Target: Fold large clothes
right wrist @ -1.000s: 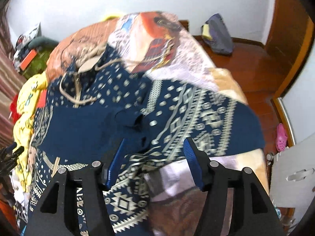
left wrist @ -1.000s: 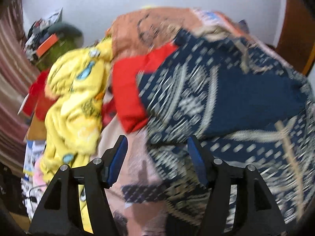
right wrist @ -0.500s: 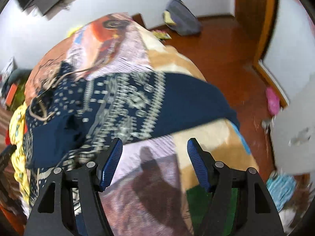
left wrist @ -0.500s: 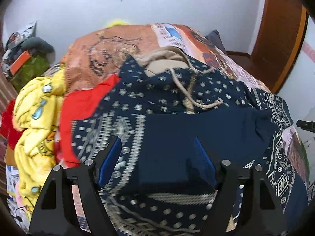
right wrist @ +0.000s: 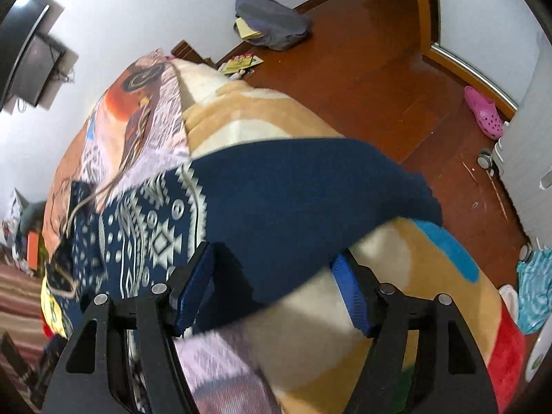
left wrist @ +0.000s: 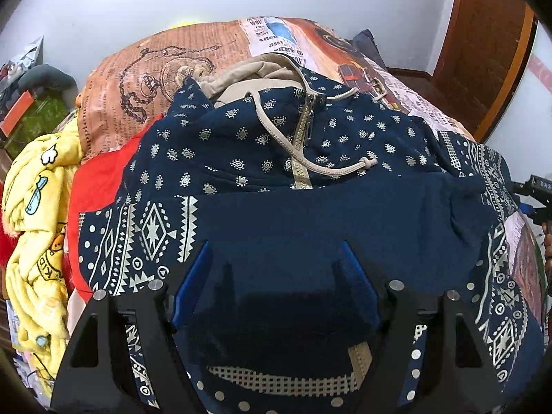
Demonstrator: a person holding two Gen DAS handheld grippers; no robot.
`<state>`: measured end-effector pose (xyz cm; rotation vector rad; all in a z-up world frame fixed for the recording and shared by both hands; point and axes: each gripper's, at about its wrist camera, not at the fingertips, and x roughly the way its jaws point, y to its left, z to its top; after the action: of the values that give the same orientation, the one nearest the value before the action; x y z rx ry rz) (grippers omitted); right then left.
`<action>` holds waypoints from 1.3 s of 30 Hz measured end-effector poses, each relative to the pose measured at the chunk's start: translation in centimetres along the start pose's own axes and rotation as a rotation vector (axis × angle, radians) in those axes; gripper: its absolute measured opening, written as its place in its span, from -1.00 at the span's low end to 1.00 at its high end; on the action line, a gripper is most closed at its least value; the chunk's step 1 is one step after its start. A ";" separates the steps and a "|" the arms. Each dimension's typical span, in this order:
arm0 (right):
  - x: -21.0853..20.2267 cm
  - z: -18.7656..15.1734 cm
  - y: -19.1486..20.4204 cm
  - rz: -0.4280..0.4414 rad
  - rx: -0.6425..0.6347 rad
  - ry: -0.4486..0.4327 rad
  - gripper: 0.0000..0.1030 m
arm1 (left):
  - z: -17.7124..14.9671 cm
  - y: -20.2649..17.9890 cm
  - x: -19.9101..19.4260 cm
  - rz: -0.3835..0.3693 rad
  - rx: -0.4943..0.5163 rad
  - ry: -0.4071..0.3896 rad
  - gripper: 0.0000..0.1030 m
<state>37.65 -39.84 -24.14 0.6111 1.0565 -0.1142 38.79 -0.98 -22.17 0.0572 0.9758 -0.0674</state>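
A navy patterned zip hoodie (left wrist: 276, 158) with a beige hood lining and drawcords lies on the bed, with a plain navy sleeve (left wrist: 327, 224) folded across its front. My left gripper (left wrist: 276, 258) is open and empty, just above that sleeve. In the right wrist view the hoodie's other sleeve (right wrist: 310, 193) stretches out over the blanket toward the bed's right edge. My right gripper (right wrist: 274, 258) is open and empty, over the near edge of that sleeve. The right gripper also shows at the right edge of the left wrist view (left wrist: 533, 193).
A printed blanket (left wrist: 165, 69) covers the bed. A red garment (left wrist: 100, 179) and a yellow cartoon-print blanket (left wrist: 38, 227) lie left of the hoodie. On the wooden floor (right wrist: 396, 79) are a grey bag (right wrist: 272, 20), a pink clog (right wrist: 484, 112) and a teal cloth (right wrist: 534, 293).
My left gripper has swung right, from the yellow and red clothes to over the hoodie's middle. My right gripper has swung right toward the outstretched sleeve and the bed's edge. Both stay open.
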 end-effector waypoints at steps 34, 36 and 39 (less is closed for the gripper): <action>-6.8 -8.4 24.3 0.277 -0.654 -0.085 -0.88 | -2.0 4.4 -7.4 0.001 -0.059 -0.108 0.45; -4.8 -9.8 25.1 0.263 -0.675 -0.026 -0.88 | -2.6 5.0 -7.4 0.006 -0.065 -0.102 0.45; -2.2 -12.0 25.7 0.219 -0.717 0.046 -0.88 | -3.7 5.9 -7.2 0.011 -0.076 -0.083 0.46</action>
<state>36.75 -12.64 -15.71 0.0727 0.9831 0.4573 32.20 5.41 -18.13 -0.0101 0.8939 -0.0220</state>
